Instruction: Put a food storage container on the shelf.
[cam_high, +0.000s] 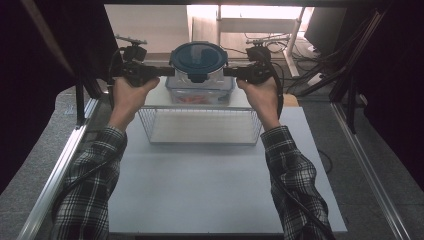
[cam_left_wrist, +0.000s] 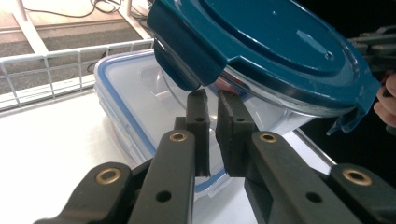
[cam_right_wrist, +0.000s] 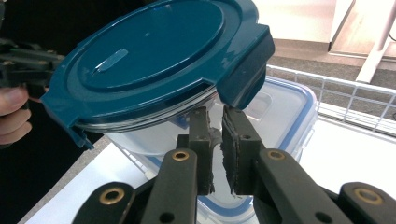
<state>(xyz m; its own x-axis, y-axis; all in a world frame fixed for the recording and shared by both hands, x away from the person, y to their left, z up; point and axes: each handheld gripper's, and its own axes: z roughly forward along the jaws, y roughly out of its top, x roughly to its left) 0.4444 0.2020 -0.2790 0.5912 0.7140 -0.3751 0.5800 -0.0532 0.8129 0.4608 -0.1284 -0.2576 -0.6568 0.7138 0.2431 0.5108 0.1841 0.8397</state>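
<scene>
At the table's (cam_high: 210, 195) far edge, one wire basket (cam_high: 200, 125) stands just before one rectangular blue-rimmed box (cam_left_wrist: 126, 98). Above that box, the left gripper (cam_high: 169, 71) and right gripper (cam_high: 229, 71) hold one round blue-lidded container (cam_high: 199, 59), each pair of jaws seemingly clamped on its rim. A carrying step, apparently; next calls for level, matched movement.

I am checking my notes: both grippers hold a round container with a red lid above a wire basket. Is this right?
Not quite: the lid is dark blue, not red, as the right gripper view shows. The rest stands: the left gripper and right gripper hold the round container above the wire basket.
</scene>
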